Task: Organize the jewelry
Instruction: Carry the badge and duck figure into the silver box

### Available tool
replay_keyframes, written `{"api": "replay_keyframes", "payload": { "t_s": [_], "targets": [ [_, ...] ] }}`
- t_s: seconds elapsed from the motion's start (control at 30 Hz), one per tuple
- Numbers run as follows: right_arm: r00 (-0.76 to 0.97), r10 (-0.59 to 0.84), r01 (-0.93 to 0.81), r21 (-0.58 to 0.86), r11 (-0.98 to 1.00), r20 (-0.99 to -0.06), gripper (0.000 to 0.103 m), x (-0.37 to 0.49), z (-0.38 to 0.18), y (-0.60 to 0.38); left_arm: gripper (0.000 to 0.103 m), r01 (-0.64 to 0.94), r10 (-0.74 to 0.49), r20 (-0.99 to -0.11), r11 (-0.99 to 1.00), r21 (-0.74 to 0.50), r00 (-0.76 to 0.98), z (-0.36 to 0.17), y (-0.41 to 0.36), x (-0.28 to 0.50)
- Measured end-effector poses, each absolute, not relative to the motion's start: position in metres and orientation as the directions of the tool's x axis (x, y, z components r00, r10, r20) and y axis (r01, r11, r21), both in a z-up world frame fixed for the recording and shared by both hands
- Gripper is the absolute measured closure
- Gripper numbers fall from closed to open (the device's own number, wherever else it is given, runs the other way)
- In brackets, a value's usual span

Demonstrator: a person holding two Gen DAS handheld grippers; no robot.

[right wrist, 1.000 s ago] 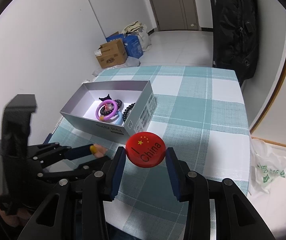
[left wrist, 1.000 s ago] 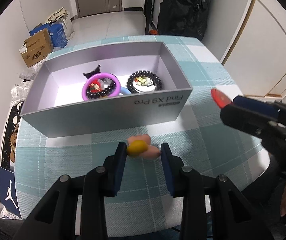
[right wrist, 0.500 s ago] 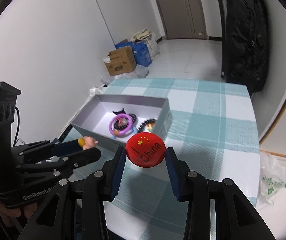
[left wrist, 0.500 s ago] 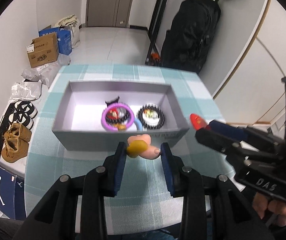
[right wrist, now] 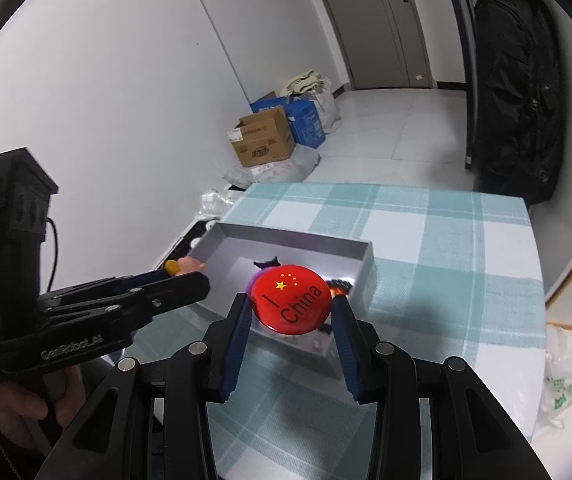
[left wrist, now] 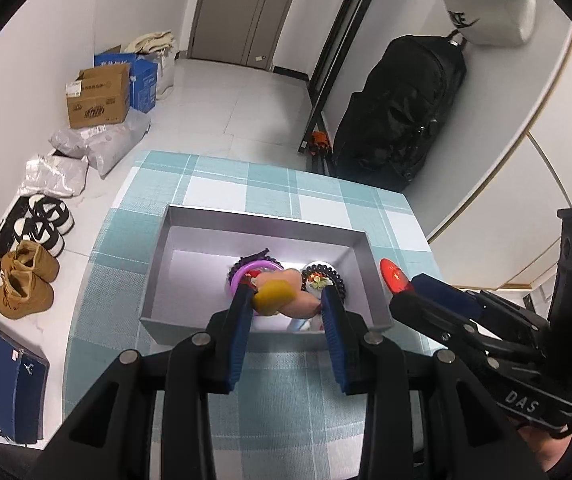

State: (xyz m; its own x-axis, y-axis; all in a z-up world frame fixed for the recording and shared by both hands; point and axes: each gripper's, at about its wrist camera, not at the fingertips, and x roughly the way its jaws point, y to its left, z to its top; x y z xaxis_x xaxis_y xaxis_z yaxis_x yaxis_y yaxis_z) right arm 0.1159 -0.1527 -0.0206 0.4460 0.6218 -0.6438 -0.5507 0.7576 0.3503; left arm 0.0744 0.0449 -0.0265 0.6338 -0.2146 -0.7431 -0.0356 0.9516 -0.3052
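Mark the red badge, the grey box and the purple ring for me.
red badge [right wrist: 291, 303]: right wrist view, centre of its printed face.
grey box [left wrist: 270, 221]: left wrist view, top edge of the far wall.
purple ring [left wrist: 257, 266]: left wrist view, upper arc of the band.

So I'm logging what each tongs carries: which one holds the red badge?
The right tongs, clamping the red badge; the left tongs grip a pink-and-yellow charm.

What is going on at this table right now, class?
A person holds a gripper in each hand above a checked table. The left gripper is shut on a small pink and yellow charm; the right gripper is shut on a red round badge. Both hang over the grey box, which already holds a purple ring and a dark bead bracelet.
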Motion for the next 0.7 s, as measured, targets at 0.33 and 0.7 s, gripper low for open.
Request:
{"api": "replay_keyframes", "payload": {
  "t_s": [0.33, 0.7],
  "targets": [
    [0.415, 0.645, -0.553, 0.385, 0.739, -0.642, 0.064, 0.137, -0.023, -0.142, 0.074, -0.044, -0.220, -0.771, 0.951, -0.305, 0.597, -0.032, 0.047, 0.090],
    [0.395, 0.645, -0.538, 0.404, 0.739, -0.654, 0.064, 0.153, -0.031, -0.140, 0.074, -0.074, -0.241, -0.787, 0.937, -0.340, 0.568, -0.042, 0.056, 0.106]
  ]
}}
